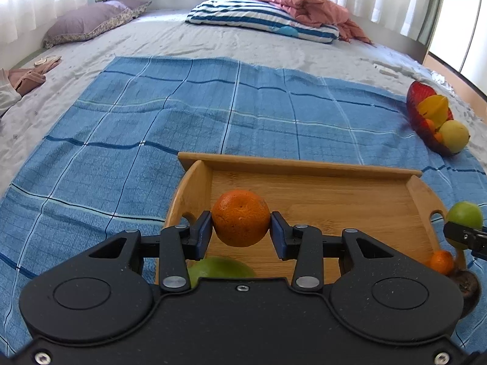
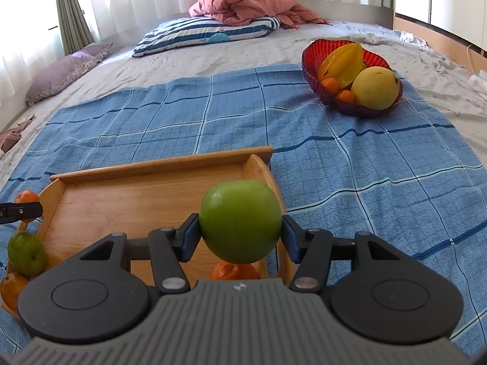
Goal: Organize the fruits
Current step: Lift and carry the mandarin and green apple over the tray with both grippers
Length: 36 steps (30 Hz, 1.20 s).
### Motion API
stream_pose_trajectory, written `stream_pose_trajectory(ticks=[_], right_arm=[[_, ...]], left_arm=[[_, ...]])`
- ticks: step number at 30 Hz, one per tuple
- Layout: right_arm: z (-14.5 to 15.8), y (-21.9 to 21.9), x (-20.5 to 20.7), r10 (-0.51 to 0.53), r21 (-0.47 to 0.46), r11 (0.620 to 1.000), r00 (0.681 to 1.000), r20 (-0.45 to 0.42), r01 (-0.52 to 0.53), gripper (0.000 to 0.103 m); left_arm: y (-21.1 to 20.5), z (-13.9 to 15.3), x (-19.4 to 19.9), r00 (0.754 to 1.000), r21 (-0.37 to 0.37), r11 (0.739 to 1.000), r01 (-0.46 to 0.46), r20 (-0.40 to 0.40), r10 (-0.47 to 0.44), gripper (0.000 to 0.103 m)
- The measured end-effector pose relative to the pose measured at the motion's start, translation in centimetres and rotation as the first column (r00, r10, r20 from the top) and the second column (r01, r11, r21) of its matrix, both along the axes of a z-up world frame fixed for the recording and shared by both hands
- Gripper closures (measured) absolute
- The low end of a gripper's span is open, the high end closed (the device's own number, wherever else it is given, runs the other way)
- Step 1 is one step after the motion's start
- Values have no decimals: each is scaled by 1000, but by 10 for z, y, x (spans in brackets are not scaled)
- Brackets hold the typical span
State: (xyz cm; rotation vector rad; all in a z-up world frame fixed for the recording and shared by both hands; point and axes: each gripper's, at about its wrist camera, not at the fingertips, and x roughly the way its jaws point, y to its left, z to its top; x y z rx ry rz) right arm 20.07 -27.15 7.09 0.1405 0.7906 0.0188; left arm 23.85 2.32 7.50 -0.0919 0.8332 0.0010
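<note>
My left gripper [image 1: 241,231] is shut on an orange mandarin [image 1: 240,217], held over the near left part of a wooden tray [image 1: 304,164]. A green apple [image 1: 222,266] lies in the tray just under it, partly hidden. My right gripper [image 2: 240,234] is shut on a green apple [image 2: 240,220] above the tray's [image 2: 164,164] right end. Under that apple rests a small orange fruit [image 2: 234,270]. Another green apple [image 2: 26,252] and an orange-brown fruit [image 2: 12,289] lie at the tray's near left corner. The right gripper's apple [image 1: 465,216] shows at the right edge of the left wrist view.
A red glass bowl [image 2: 313,51] with a starfruit [image 2: 344,59], a yellow pear-like fruit [image 2: 376,86] and small mandarins stands at the far right on the blue checked cloth [image 2: 365,167]. Pillows and a pink blanket [image 2: 249,6] lie at the head of the bed.
</note>
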Motion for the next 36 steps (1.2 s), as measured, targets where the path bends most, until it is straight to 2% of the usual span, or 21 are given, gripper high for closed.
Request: stream_pose_trajectory(ticks=[21,36], right_arm=[[-20,7,18,26,3,1000,998,-57,-26,44],[-27,11,20,31,-5,1000,998,-56,-31,44]], left_arm=[[1,-23,12,998,14,1000,6,-60,-5,64],[2,-31,12,999,49,999,-3,-52,6,64]])
